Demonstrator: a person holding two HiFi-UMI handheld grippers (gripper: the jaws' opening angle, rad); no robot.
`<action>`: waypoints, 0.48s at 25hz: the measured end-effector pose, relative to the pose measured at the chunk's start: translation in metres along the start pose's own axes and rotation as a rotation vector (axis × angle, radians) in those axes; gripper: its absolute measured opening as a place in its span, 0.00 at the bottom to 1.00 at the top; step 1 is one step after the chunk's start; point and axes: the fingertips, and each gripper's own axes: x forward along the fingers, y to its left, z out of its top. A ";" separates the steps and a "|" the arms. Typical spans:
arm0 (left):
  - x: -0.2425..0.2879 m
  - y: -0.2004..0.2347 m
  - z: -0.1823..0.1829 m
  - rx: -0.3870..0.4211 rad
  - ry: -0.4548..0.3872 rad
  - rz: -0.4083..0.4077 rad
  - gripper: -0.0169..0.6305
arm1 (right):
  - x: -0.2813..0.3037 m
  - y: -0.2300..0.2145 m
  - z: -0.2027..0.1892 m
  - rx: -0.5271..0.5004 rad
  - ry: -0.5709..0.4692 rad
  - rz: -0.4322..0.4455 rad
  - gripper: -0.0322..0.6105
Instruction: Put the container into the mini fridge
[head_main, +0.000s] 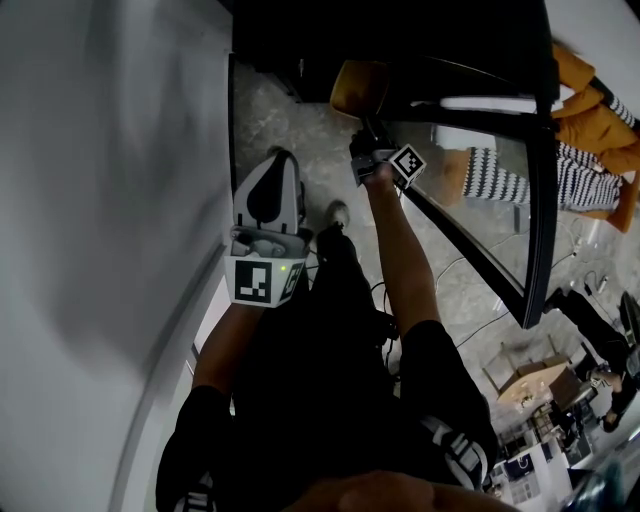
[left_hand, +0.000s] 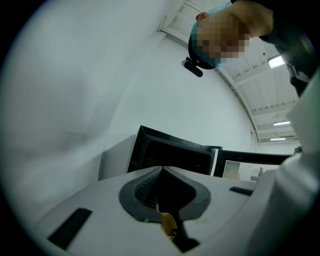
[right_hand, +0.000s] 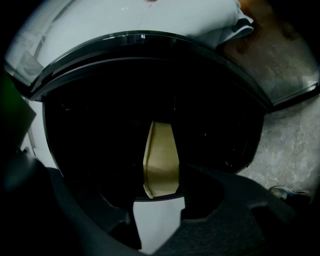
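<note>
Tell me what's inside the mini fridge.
Only darkness shows inside the fridge; any contents cannot be made out. The tan container, held in the right claw, covers the middle.

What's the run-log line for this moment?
right gripper: shut on container | container: at mouth of mini fridge | door: open | left gripper: shut, nothing held, off to the side

The head view looks steeply down from above the person onto the floor (head_main: 290, 120) and the mini fridge (head_main: 420, 30). The left gripper view faces that fridge level, from farther back beside a white wall (left_hand: 75, 100). The right gripper view looks closely into its dark inside, sharing the container (right_hand: 161, 160) with the head view.
</note>
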 end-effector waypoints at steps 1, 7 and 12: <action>0.000 0.000 -0.001 -0.001 -0.001 -0.001 0.04 | 0.001 -0.001 0.001 0.001 -0.003 0.001 0.37; -0.001 0.003 -0.007 -0.009 0.003 -0.004 0.03 | 0.009 -0.009 0.003 0.002 -0.033 0.001 0.37; 0.001 0.003 -0.008 -0.006 0.010 -0.013 0.03 | 0.015 -0.010 0.008 0.011 -0.058 0.008 0.36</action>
